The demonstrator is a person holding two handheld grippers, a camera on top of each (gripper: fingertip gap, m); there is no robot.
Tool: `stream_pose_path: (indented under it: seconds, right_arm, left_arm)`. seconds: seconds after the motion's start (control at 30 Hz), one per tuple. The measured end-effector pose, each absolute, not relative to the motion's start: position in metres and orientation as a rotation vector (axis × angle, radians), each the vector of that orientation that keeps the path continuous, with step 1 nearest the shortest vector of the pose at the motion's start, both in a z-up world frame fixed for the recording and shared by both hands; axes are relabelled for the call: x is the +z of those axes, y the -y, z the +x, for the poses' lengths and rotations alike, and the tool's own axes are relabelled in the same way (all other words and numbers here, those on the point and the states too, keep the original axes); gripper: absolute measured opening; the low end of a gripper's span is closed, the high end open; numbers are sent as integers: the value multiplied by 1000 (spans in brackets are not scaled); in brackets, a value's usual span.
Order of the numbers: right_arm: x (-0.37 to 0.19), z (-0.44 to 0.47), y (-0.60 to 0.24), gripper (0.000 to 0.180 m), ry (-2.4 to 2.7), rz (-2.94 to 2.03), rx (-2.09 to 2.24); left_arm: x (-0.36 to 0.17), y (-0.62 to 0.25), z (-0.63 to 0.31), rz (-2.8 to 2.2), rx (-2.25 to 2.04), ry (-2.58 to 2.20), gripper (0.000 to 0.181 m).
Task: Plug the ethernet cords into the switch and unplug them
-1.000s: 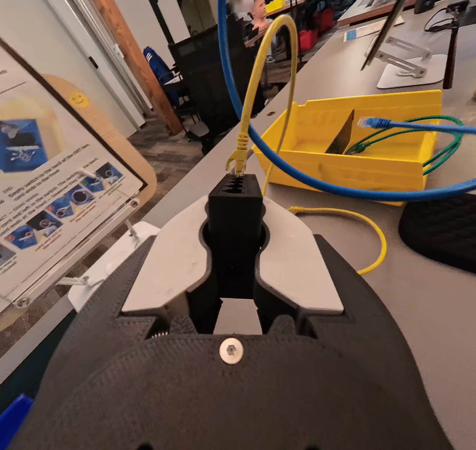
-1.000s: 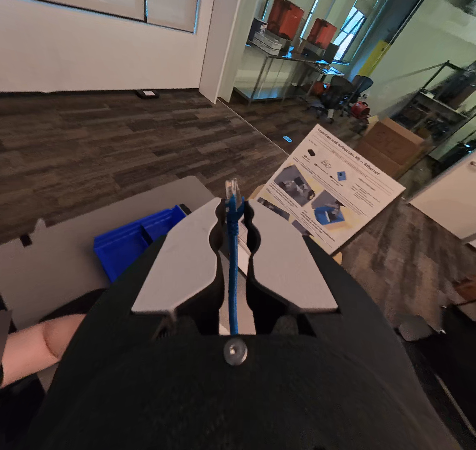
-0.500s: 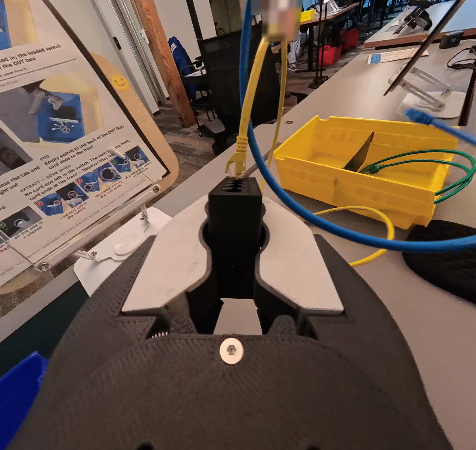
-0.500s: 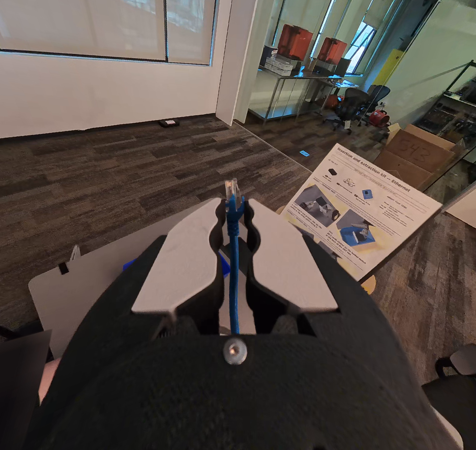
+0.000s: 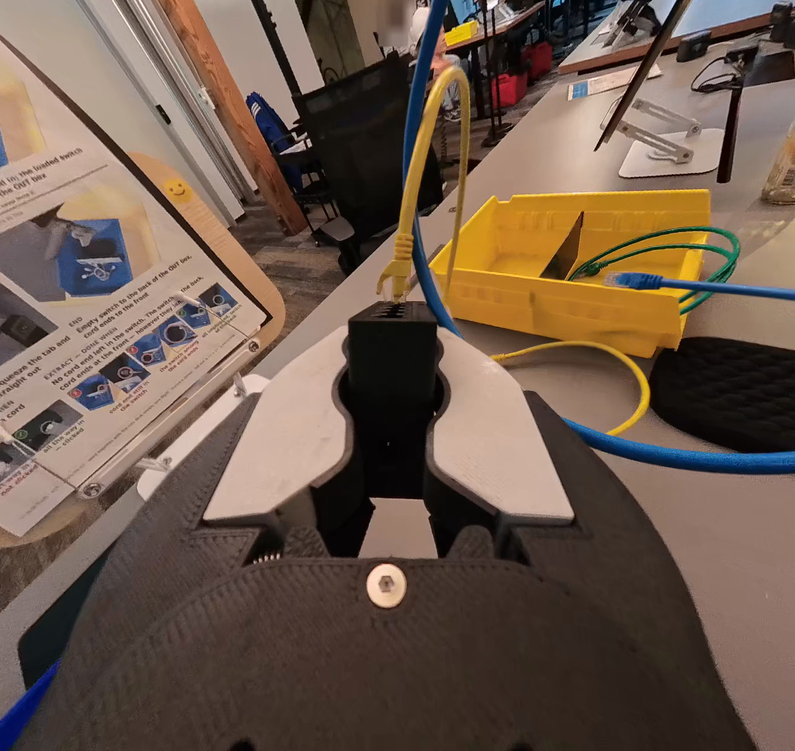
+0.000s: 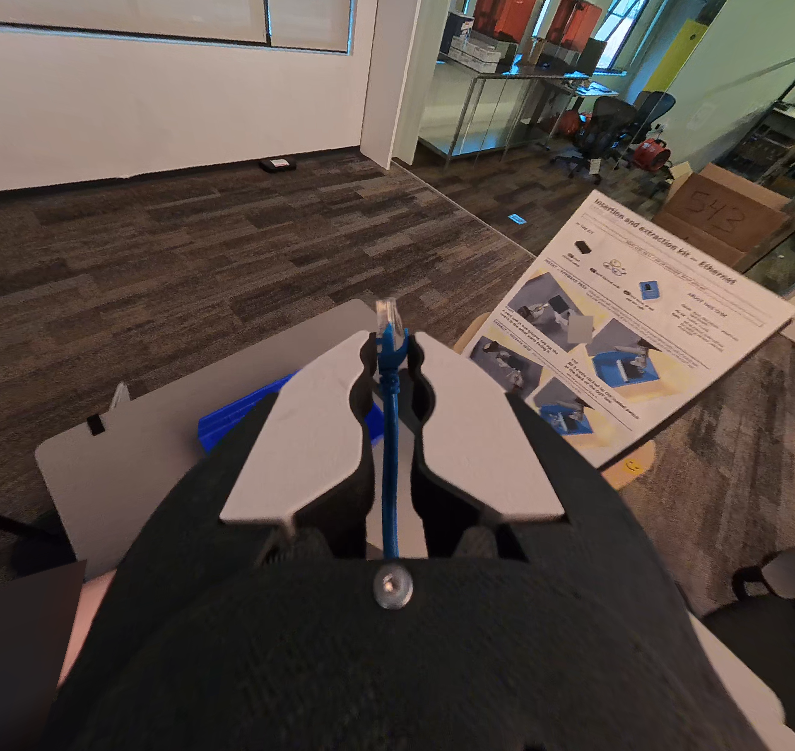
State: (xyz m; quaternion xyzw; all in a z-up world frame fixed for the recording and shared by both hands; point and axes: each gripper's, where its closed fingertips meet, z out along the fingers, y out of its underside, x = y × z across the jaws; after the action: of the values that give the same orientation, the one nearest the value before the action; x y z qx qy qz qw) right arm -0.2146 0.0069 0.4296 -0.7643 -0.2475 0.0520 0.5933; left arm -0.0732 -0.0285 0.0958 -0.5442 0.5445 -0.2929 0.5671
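Observation:
My left gripper (image 5: 391,360) is shut on the black switch (image 5: 392,343) and holds it upright above the grey table, ports facing up. A yellow cord (image 5: 415,179) is plugged into a port on the switch's left side by its plug (image 5: 395,272) and arcs up and back down to the table. A blue cord (image 5: 423,136) loops past the switch; its free plug (image 5: 623,279) hangs near the yellow bin. My right gripper (image 6: 389,343) is shut on the blue cord's other plug (image 6: 388,321), clear tip pointing forward past the fingertips. A green cord (image 5: 688,253) lies in the yellow bin.
A yellow bin (image 5: 559,296) with a black divider sits on the table's right. A black pad (image 5: 731,395) lies beside it. An instruction board (image 5: 86,321) stands at left, also in the right wrist view (image 6: 623,321). A blue bin (image 6: 241,416) sits under my right gripper. My right fingertips sit around 35 centimetres from my left ones.
Both grippers keep their grip. The left wrist view has swung a little, so the bin and the blue cord's free plug sit lower. The right wrist view has tilted down toward the table.

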Motion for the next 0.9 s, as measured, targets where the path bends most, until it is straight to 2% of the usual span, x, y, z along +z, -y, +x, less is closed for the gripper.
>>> stream_pose_path:
  seconds: [0.23, 0.4, 0.73, 0.9]
  right_arm:
    - [431, -242, -5, 14, 592, -1753, 265]
    - [440, -250, -5, 14, 626, -1718, 192]
    - [443, -198, -3, 14, 588, -1778, 14]
    - [438, -172, 1, 14, 562, -1812, -29]
  left_arm:
    - [101, 24, -75, -1259, -704, -1231, 29]
    - [97, 43, -64, -1206, -917, -1299, 29]
    - [111, 78, -69, -1120, -1202, -1391, 29]
    - [125, 80, -79, -1088, -1178, -1369, 29]
